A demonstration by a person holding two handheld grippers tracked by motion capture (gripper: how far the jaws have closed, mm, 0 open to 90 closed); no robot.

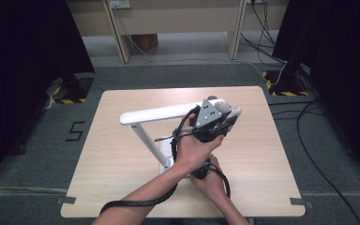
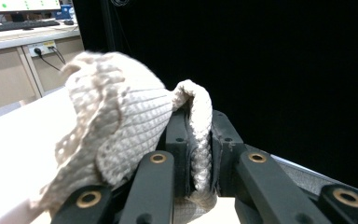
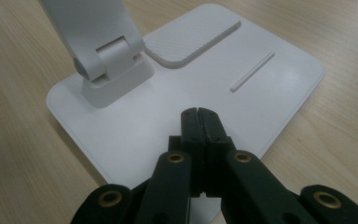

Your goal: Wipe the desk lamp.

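The left claw [image 2: 193,140] is clenched on a white cloth [image 2: 121,126], pinched between its jaws and pressed against the far end of the white desk lamp's [image 1: 164,112] head. The right claw [image 3: 199,116], clenched on nothing, presses on the lamp's base [image 3: 279,74] on the tabletop [image 1: 112,159].

Lamp [image 1: 168,112] stands on the bench [image 1: 112,159], base [image 3: 279,79] near the front edge at mid-width, head over the bench centre. Left tool [image 1: 211,119] up at the head's right end with cloth [image 2: 121,121]. Right tool [image 3: 198,114] on the base.
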